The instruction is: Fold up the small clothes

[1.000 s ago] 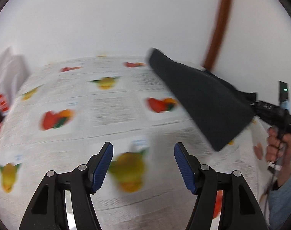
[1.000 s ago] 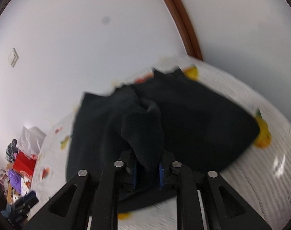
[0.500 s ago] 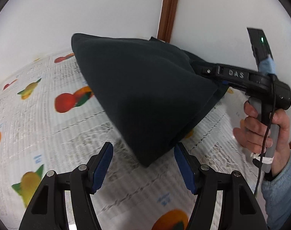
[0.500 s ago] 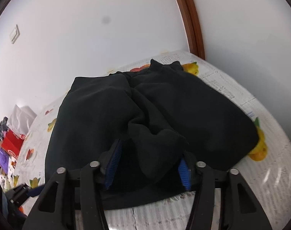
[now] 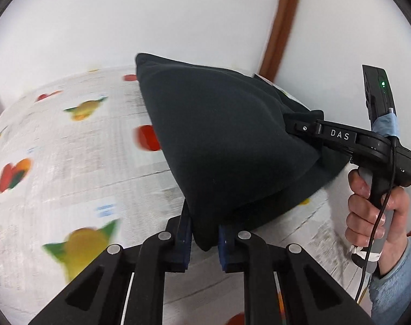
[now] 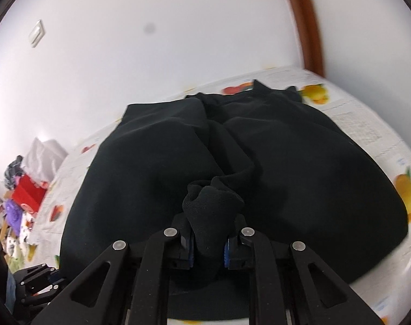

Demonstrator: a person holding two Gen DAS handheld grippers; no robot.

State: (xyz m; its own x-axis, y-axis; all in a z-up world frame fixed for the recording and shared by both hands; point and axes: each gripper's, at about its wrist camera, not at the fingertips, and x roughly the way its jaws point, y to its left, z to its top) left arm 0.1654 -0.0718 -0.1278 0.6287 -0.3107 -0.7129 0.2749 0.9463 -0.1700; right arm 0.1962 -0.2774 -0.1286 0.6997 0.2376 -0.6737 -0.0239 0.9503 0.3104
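Left wrist view: left gripper [image 5: 204,239], black w/ blue pads, at bottom centre; jaws closing, pinching the lowest corner of the dark navy-black fleece garment [image 5: 224,146]. Garment fills mid-frame, hanging like a tent above the white tablecloth w/ printed fruit pics [image 5: 70,168]. At right, the right gripper's black body marked "DAS" [image 5: 341,135] runs into the garment's right edge; the person's hand [image 5: 373,216] in a light-blue fuzzy sleeve grips its handle at right edge. Brown wooden trim [image 5: 284,21] runs up the white wall, upper right.

Right wrist view: right gripper [image 6: 208,246] at bottom centre, jaws closing, blue pads clamping a bunched ribbed cuff of the same garment; rest of it spreads across centre over the cloth. Pile of coloured clutter [image 6: 26,189] at left edge, blurry.
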